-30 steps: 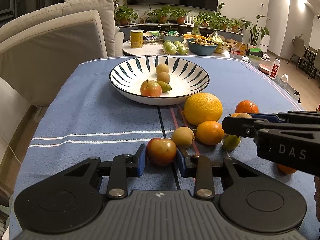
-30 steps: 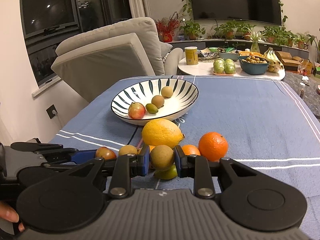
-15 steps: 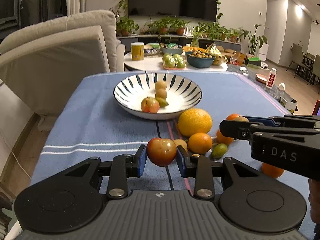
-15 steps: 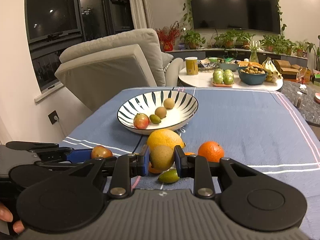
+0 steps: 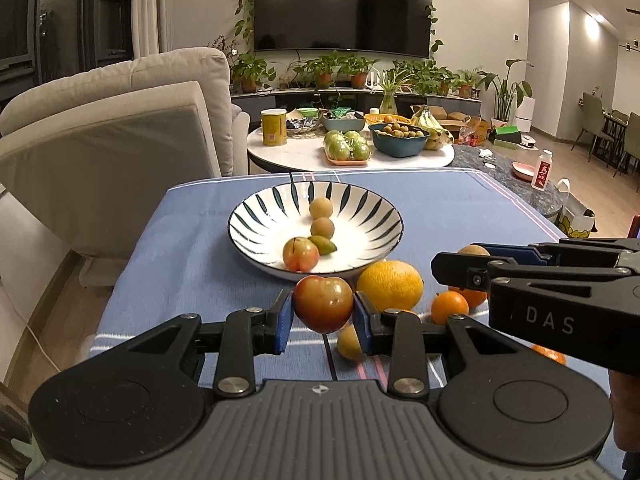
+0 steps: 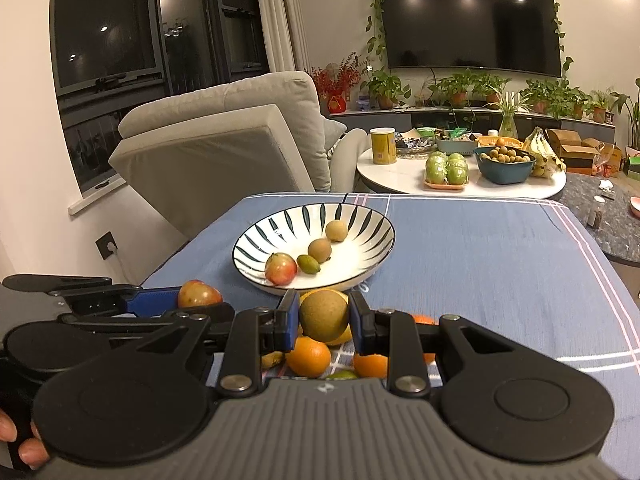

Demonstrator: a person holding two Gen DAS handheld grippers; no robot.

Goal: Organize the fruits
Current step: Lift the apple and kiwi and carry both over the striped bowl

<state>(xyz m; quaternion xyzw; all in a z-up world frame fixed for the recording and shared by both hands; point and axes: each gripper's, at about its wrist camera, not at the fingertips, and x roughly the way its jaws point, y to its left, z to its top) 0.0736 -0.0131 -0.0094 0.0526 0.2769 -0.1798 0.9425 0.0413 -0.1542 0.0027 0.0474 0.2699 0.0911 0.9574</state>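
L gripper (image 5: 323,322): jaws pinched a red-green apple (image 5: 323,303) between the blue pads, held clear above the desk (image 5: 168,264), just short of the bowl's near rim.
R gripper (image 6: 323,326): jaws pinched a round brown fruit (image 6: 324,315), also off the cloth, over the loose pile.
Bowl (image 5: 260,216): white w/ dark stripes, stood mid-desk on the blue cloth; it held 4 items, i.e. a second apple (image 5: 301,255), a small green fruit (image 5: 324,245) touching it, and 2 brown round fruits (image 5: 322,228) in a line toward the far rim.
Loose pile: lay on the cloth just in front of the bowl, beside both grippers; a large yellow citrus (image 5: 390,286) nearest the rim, a small orange (image 5: 449,307) to its right, others partly hidden under the grippers.
Grippers rel. to each other: side by side, near, not touching; R one crossed the right of the left-wrist view.
Hand (image 6: 16,440): fingertips showed at the lower-left edge of the right-wrist view.
Background: sofa (image 5: 112,128) left of desk; round white table (image 5: 304,156) w/ more fruit beyond.
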